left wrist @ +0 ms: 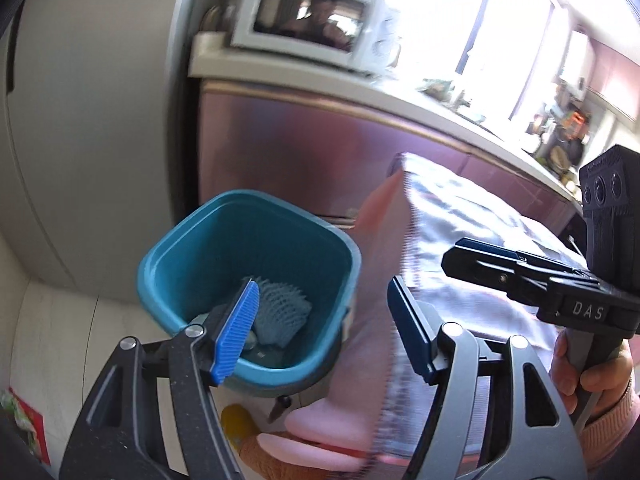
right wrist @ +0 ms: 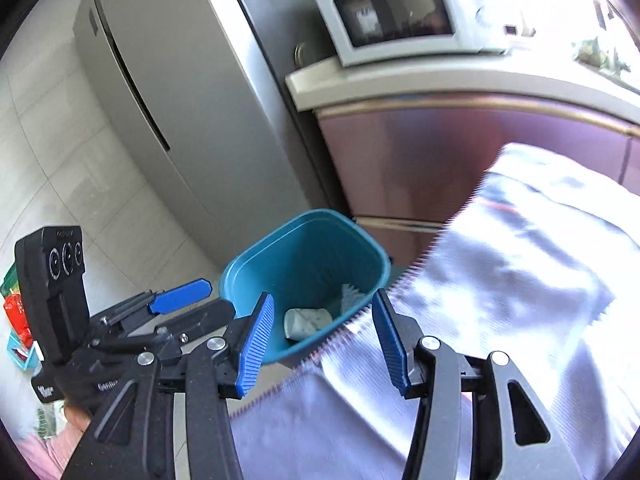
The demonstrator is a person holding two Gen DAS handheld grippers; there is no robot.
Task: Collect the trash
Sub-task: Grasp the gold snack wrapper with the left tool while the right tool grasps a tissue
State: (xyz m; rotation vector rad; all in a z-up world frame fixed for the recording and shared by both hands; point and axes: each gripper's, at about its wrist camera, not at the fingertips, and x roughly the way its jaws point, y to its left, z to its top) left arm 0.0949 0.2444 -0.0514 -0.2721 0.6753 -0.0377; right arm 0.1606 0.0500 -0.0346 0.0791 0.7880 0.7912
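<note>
**Tongs both apart and empty over the bin; big foil bag hangs beside it**

Left wrist view: left tongs (left wrist: 324, 324) stand apart, nothing between the pads. Behind them sits the teal bin (left wrist: 160, 268), tilted toward the camera, with a pale foam net (left wrist: 286, 312) lying at the bottom. Just right of the bin a large silvery foil bag (left wrist: 472, 216) runs top to bottom, serrated edge facing the bin; heavy motion blur on it. Can't tell what is holding the bag up. Right tongs (left wrist: 476, 258) come in from the right in a person's hand (left wrist: 588, 368), in front of the bag. Pink soft shape below the bin, unclear what it is. Microwave (left wrist: 308, 24) on the desk (left wrist: 400, 100) behind.

Right wrist view: right tongs (right wrist: 324, 344) also apart, no pad contact; the bag's serrated edge passes between the pads without being pinched. Bin (right wrist: 240, 276) straight ahead, holding a crumpled grey-white wad (right wrist: 306, 322) plus the net. Bag (right wrist: 520, 264) fills the right half and overlaps the bin's right rim. Left tongs (right wrist: 180, 296) sit left of the bin.

Handling, my read: the bag is thin film — light, floppy, slick, crackly, not fragile. It looks bigger than the bin mouth, so it likely needs folding or crushing to fit. Pinch at the sealed serrated edge or a corner; flat middle will slide off the pads. Net and wad are light and soft, no care needed.
</note>
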